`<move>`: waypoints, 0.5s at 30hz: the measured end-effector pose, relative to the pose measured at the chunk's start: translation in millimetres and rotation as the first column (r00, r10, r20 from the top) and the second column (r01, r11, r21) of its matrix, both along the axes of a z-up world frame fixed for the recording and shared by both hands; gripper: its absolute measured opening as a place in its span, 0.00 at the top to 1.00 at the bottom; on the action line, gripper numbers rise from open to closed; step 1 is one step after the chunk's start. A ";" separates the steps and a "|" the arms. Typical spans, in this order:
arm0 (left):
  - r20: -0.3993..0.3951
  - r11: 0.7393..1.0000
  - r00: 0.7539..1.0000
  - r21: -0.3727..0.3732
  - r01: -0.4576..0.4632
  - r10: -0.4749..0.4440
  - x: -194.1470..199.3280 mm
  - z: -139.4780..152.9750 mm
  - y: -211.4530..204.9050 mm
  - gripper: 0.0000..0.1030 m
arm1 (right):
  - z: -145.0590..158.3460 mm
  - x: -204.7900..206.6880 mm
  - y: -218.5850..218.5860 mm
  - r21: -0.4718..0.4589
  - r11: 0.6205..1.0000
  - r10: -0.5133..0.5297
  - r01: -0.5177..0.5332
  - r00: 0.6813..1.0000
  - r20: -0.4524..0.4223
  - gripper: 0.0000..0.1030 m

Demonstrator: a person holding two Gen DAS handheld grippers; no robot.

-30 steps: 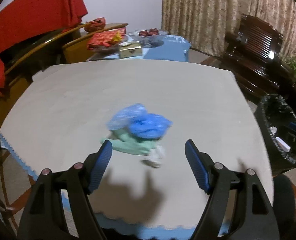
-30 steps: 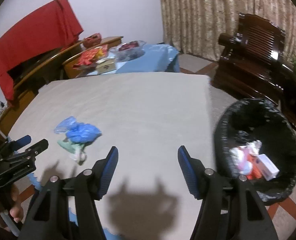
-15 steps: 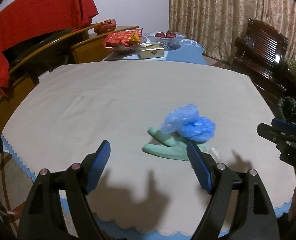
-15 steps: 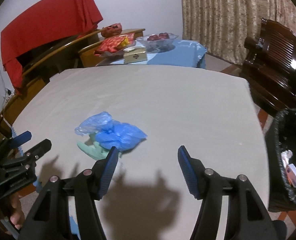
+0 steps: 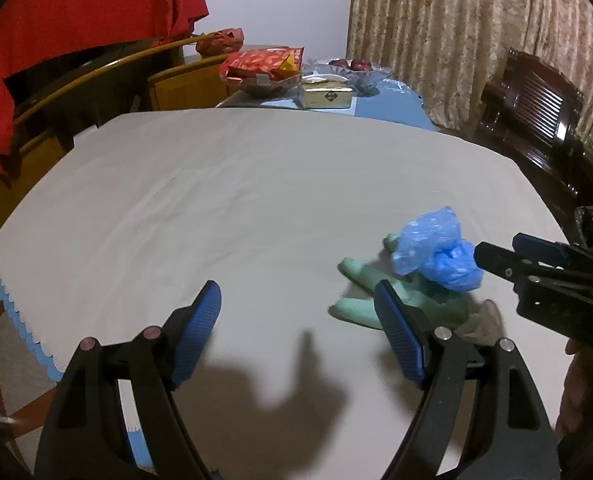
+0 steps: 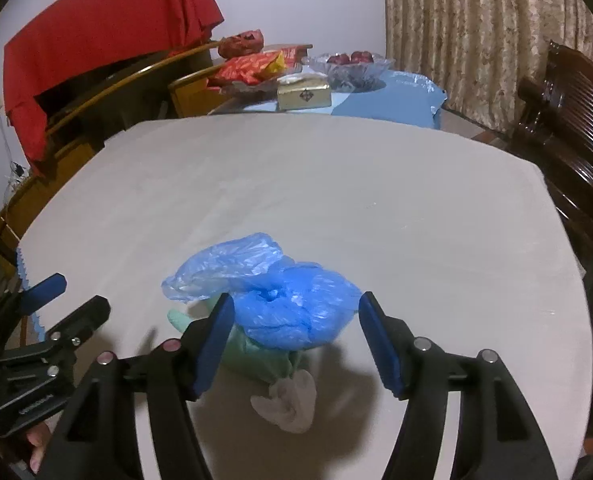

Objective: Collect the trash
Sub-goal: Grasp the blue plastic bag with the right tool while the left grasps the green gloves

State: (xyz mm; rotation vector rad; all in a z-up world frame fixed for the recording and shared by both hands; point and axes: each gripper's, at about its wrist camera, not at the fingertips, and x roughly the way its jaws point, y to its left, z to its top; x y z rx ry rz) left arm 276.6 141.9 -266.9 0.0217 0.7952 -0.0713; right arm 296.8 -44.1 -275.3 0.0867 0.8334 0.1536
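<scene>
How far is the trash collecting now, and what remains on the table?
Nothing looks collected from this pile yet. The blue plastic bags, green glove and white scrap lie on the table. The right claw is open around the bags; the left claw is open, empty. Grasping and binning remain.

A small heap of trash lies on the pale cloth-covered surface (image 6: 336, 184), toward its near edge. On top sit crumpled blue plastic bags (image 6: 272, 300) (image 5: 440, 252): a paler, thin, translucent one spreading up and to the left, and a deeper blue one bunched around a small puckered hollow. Under them lies a mint-green rubber glove (image 5: 372, 292) (image 6: 252, 354), flat, its fingers splayed out past the blue plastic. At the near side of the heap rests a crumpled whitish scrap (image 6: 288, 404) (image 5: 482, 322), perhaps thin plastic or tissue; it touches the glove. All the pieces overlap in one loose pile.
</scene>
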 end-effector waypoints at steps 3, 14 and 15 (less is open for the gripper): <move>-0.009 1.000 1.000 0.002 0.001 -0.001 4.6 -9.8 3.4 0.25 | -8.0 7.0 7.1 -0.008 1.000 0.005 -0.005 1.000 -0.003 0.38; -0.049 1.000 0.999 -0.002 -0.004 0.004 12.9 -32.1 9.7 0.25 | -37.6 35.8 17.3 -0.023 0.999 0.024 -0.025 0.997 -0.067 0.37; -0.051 1.000 0.999 -0.004 -0.003 0.003 14.0 -32.6 9.4 0.25 | -39.3 36.1 17.7 -0.025 0.999 0.024 -0.025 0.997 -0.068 0.39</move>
